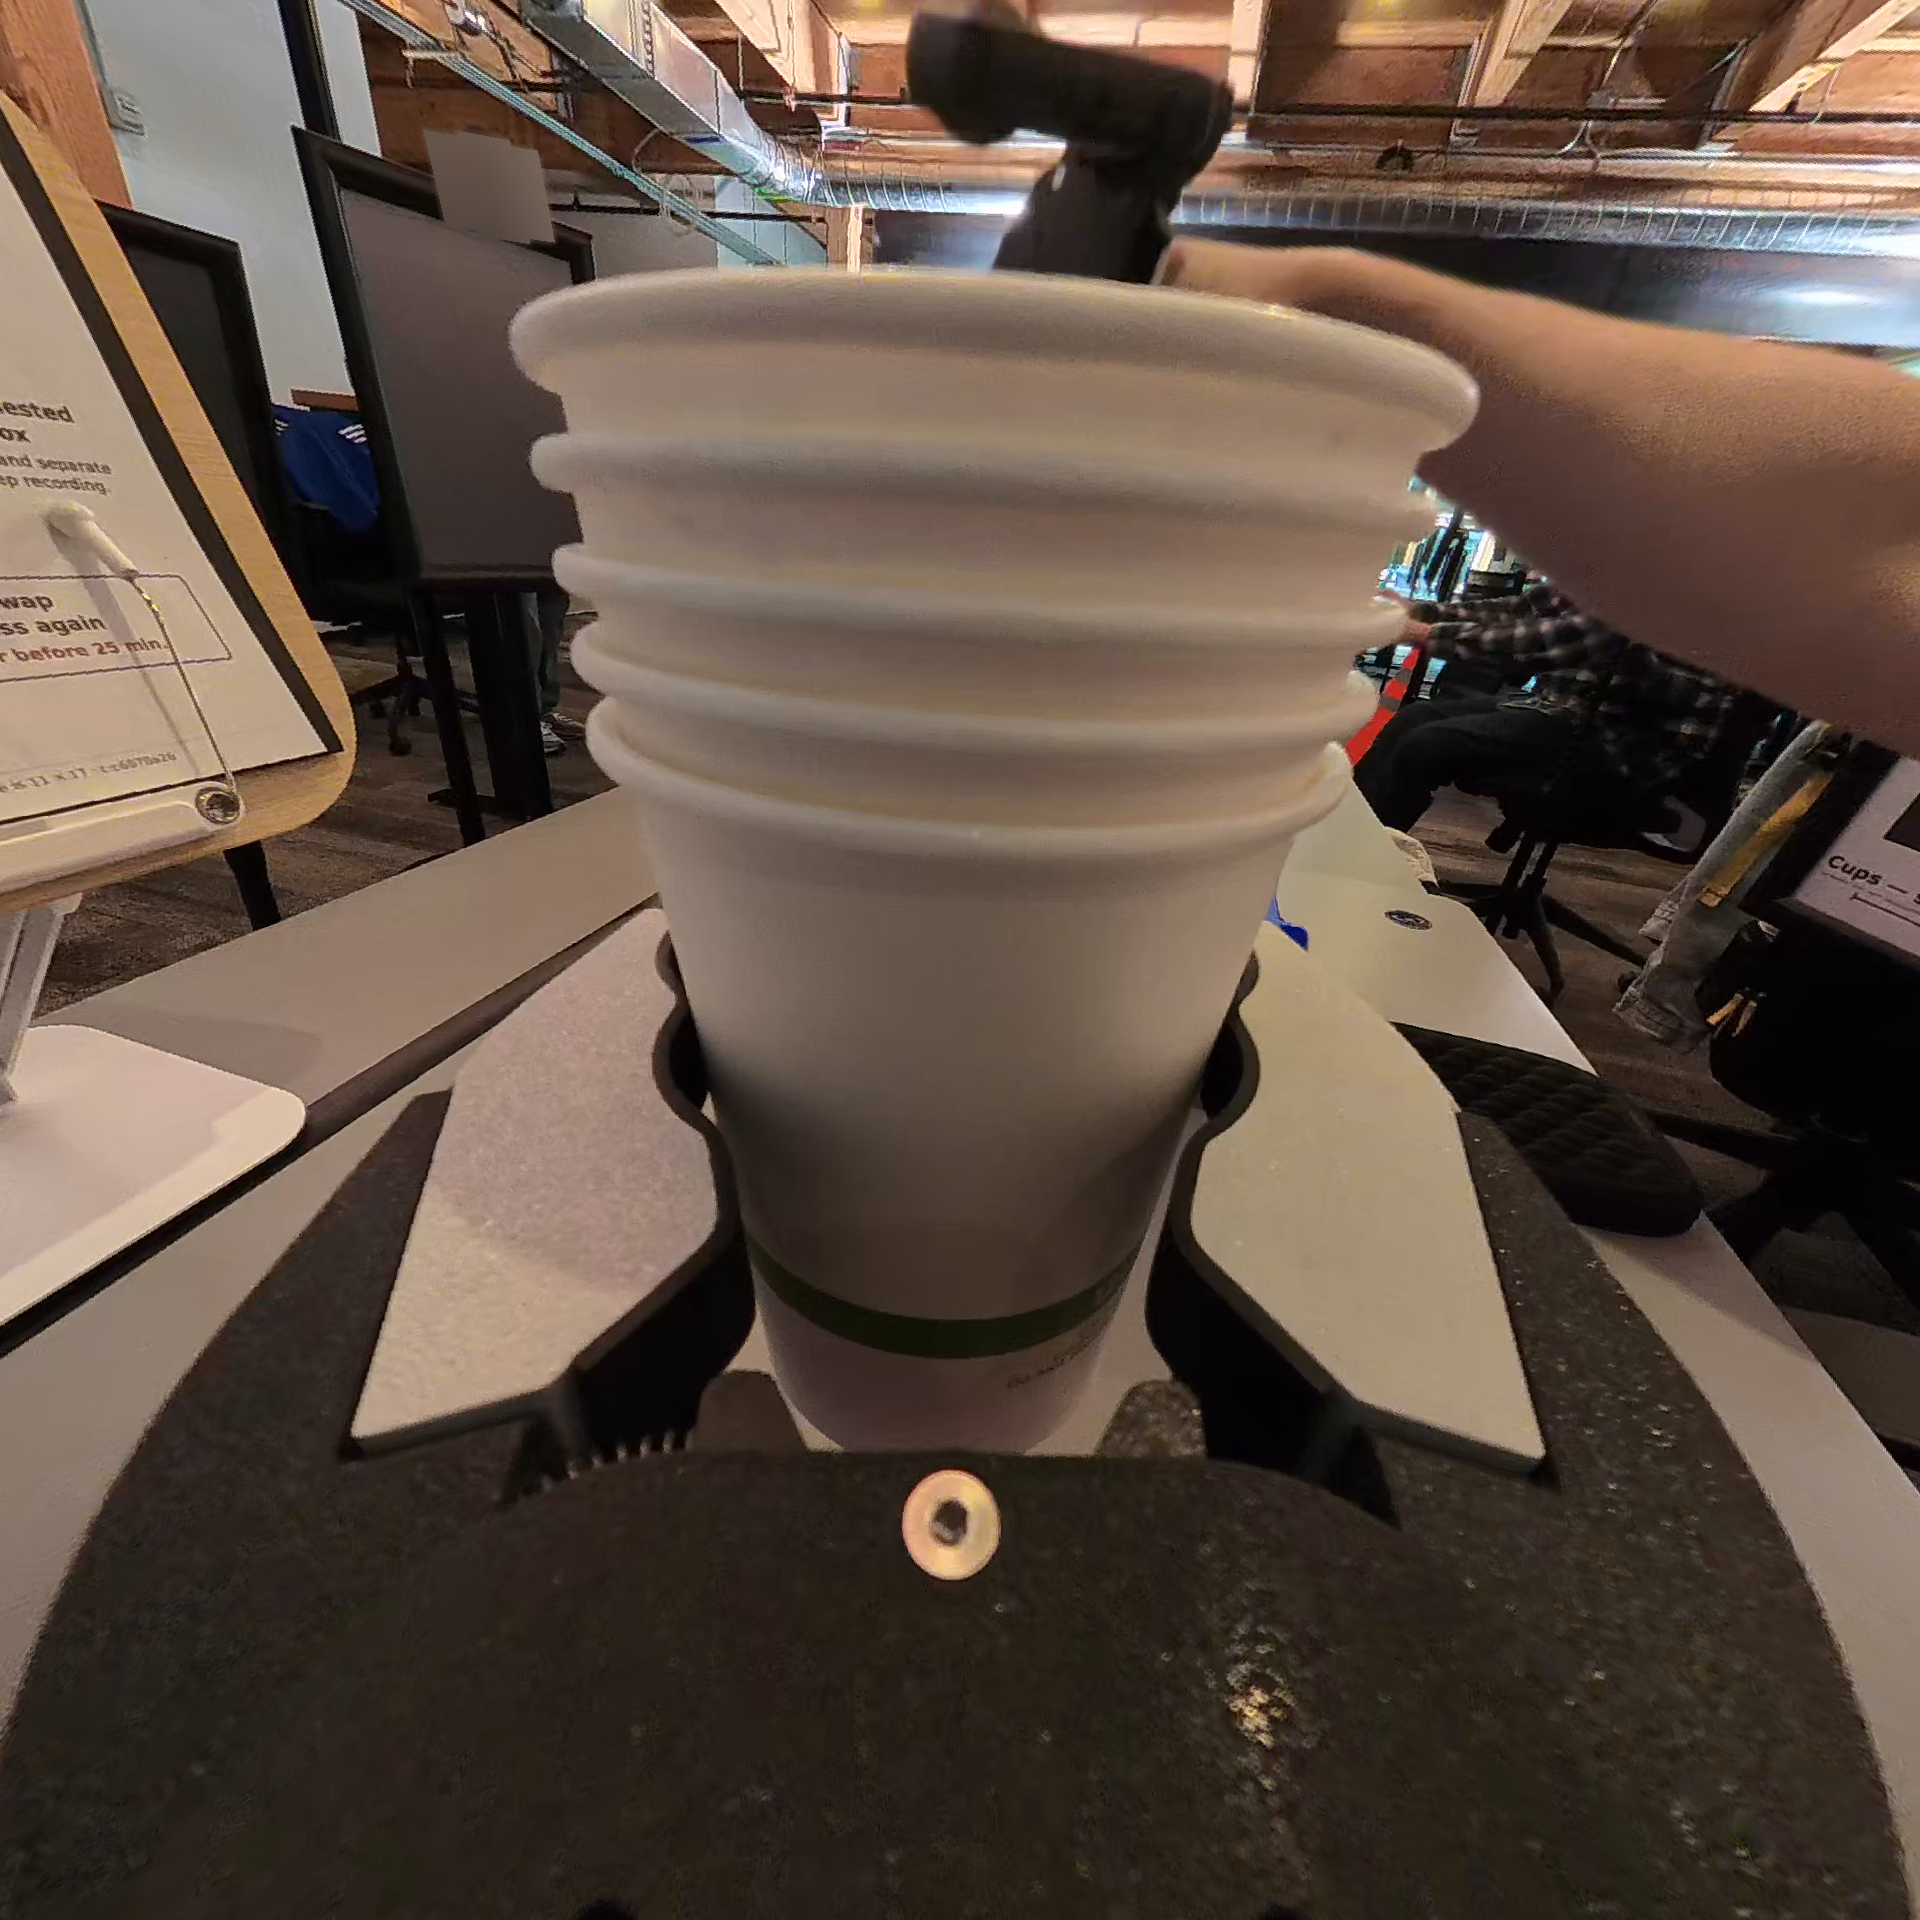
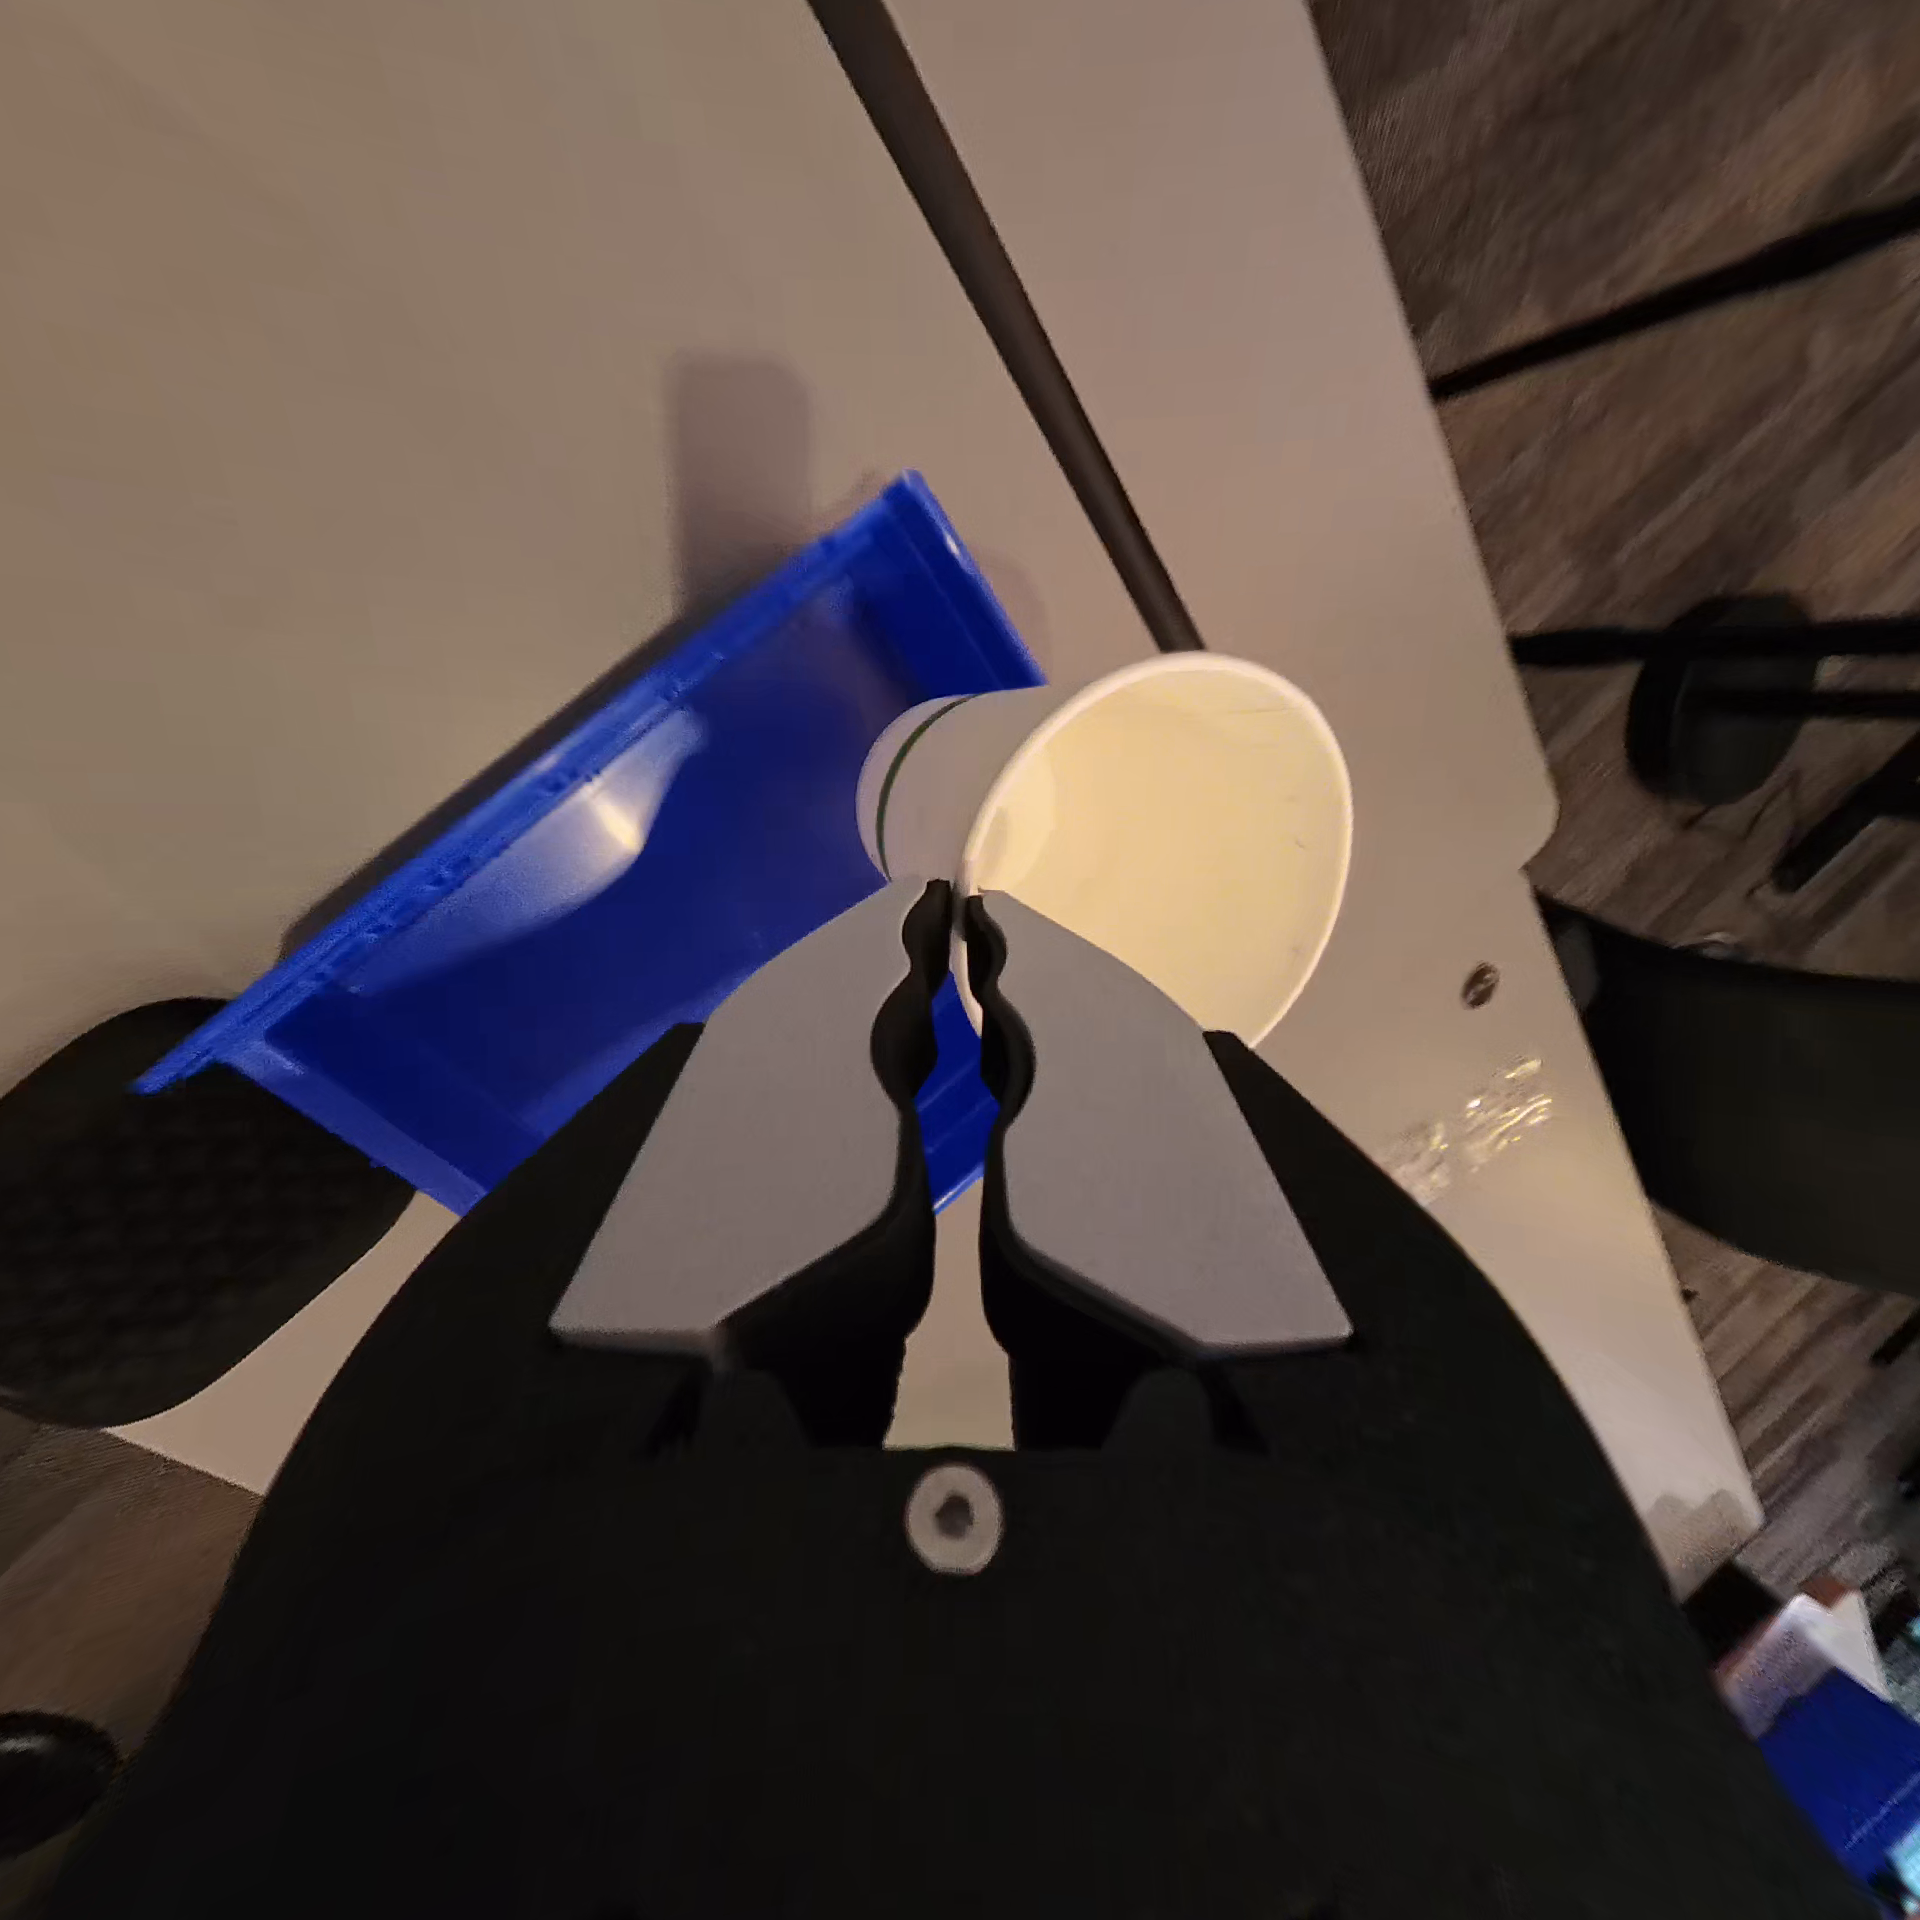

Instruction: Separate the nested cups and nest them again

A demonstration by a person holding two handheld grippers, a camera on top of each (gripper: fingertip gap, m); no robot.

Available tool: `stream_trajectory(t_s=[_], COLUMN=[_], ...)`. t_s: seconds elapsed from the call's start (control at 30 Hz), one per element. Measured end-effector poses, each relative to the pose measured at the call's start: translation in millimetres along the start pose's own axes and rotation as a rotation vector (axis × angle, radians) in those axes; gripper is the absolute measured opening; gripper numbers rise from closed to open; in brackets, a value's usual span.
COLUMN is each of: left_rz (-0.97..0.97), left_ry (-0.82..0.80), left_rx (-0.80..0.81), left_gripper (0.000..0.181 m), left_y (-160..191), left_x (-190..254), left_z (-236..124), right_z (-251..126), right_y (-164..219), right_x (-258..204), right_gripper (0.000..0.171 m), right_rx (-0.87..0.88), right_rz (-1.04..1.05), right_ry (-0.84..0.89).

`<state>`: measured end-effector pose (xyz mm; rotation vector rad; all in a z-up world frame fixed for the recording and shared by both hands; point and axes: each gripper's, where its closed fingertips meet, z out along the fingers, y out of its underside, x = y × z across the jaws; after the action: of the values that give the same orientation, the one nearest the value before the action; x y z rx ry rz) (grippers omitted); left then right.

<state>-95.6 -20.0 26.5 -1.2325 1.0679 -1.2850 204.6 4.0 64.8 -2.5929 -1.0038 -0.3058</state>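
The left wrist view sits low, very near the stack of cups (image 1: 966, 790), facing level across the desk (image 1: 312, 987) into the room. The right wrist view looks steeply down on the desk and blue tray (image 2: 623, 883). Both seemingly share that desk.

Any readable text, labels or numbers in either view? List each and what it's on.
I won't quote the wording; here is what carries it.
Printed sheet on the wooden board, left: several lines of black print, legible.
Sign, right edge: print, cut off by the frame.
Stack of cups: tiny print under the green band, too blurred to read.
Right wrist view: none on the single cup or the blue bin.
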Motion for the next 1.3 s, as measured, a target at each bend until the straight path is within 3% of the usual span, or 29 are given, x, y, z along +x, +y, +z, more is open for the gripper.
stream_trajectory(t_s=[0.13, 0.3, 0.83, 0.9, 1.07, 1.17, 1.3], left_rz=[0.003, 0.003, 0.006, 0.005, 0.002, 0.004, 0.009], left_ry=[0.005, 0.014, 0.018, 0.019, 0.019, 0.019, 0.020], left_rx=[-0.003, -0.002, -0.007, -0.003, 0.013, 0.016, 0.010], left_gripper=[0.096, 0.096, 0.096, 0.096, 0.096, 0.096, 0.096], left_y=[0.6, 0.5, 0.9, -0.4, -6.2, -7.0, -6.1], left_x=[1.9, 4.2, 7.1, 7.1, 7.1, 7.7, 8.5], left_z=[1.5, 3.2, 4.0, 3.4, 1.6, 1.9, 2.3], right_z=[45.8, 74.0, 104.7, 102.9, 62.0, 2.3, -81.4], right_y=[35.0, 60.1, 88.8, 87.7, 59.2, 4.2, -83.1], right_x=[2.6, 4.3, 0.7, 0.3, 2.6, -8.7, -74.7], right_gripper=[0.003, 0.003, 0.004, 0.013, 0.022, 0.022, 0.021], right_rx=[-0.061, -0.089, -0.108, -0.096, 0.018, 0.182, 0.380], right_rz=[0.065, 0.083, 0.098, 0.101, 0.064, -0.019, -0.279], right_ry=[-0.038, -0.030, 0.002, 0.006, 0.038, 0.033, -0.079])
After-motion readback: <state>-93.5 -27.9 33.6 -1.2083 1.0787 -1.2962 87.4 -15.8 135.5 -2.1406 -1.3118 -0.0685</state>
